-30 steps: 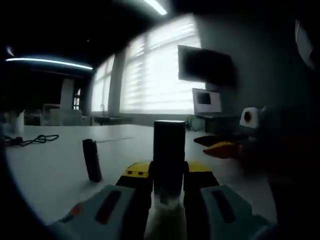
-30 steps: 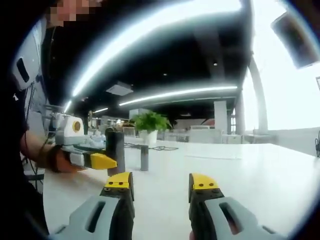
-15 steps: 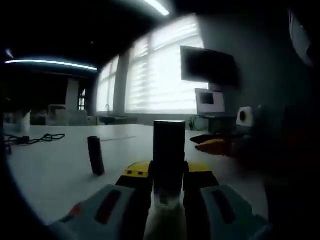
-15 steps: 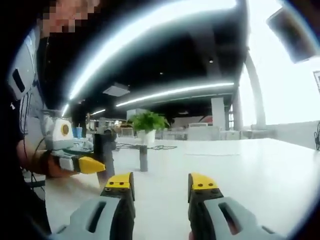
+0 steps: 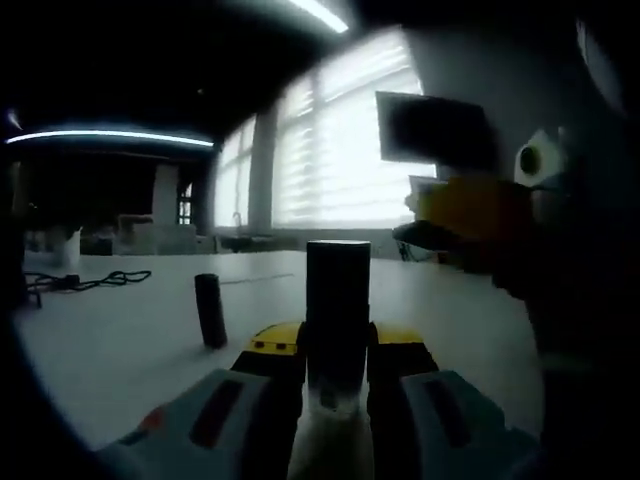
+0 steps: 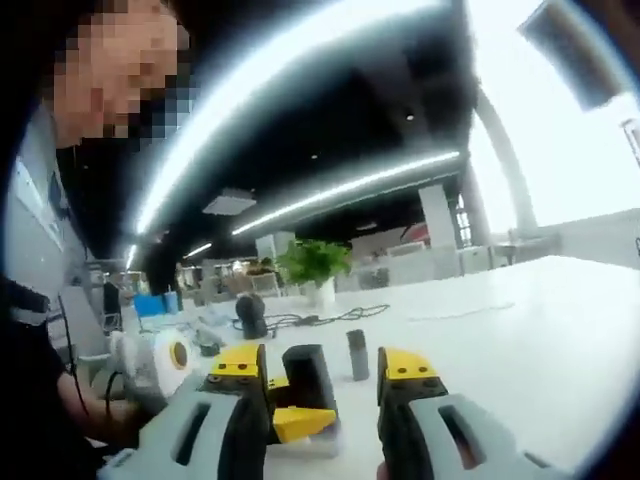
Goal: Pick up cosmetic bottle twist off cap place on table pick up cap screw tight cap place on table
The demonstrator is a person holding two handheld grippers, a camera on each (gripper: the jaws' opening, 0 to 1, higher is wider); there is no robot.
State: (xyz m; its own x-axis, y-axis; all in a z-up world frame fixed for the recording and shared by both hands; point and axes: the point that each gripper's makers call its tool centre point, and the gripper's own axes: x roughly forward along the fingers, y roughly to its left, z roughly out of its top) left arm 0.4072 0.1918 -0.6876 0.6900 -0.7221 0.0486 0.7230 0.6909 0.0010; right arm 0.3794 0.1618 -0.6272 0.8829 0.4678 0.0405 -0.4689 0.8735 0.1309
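My left gripper is shut on a dark cylindrical cosmetic bottle that stands upright between its yellow-tipped jaws. A small dark cap-like cylinder stands on the white table, to the left of and beyond the bottle. My right gripper hovers up at the right, close to the bottle's top. In the right gripper view that gripper is open, and the bottle shows in the gap between its jaws, held by the left gripper. Whether the jaws touch the bottle is unclear. The small cylinder stands just behind.
A black cable lies far left on the table. A potted plant, a dark round object and a cable sit at the table's far side. A person stands at the left. A dark screen hangs by the bright windows.
My right gripper has risen and closed in on the bottle, which now sits between its jaws in its own view. The left gripper keeps its hold; its view has panned slightly.
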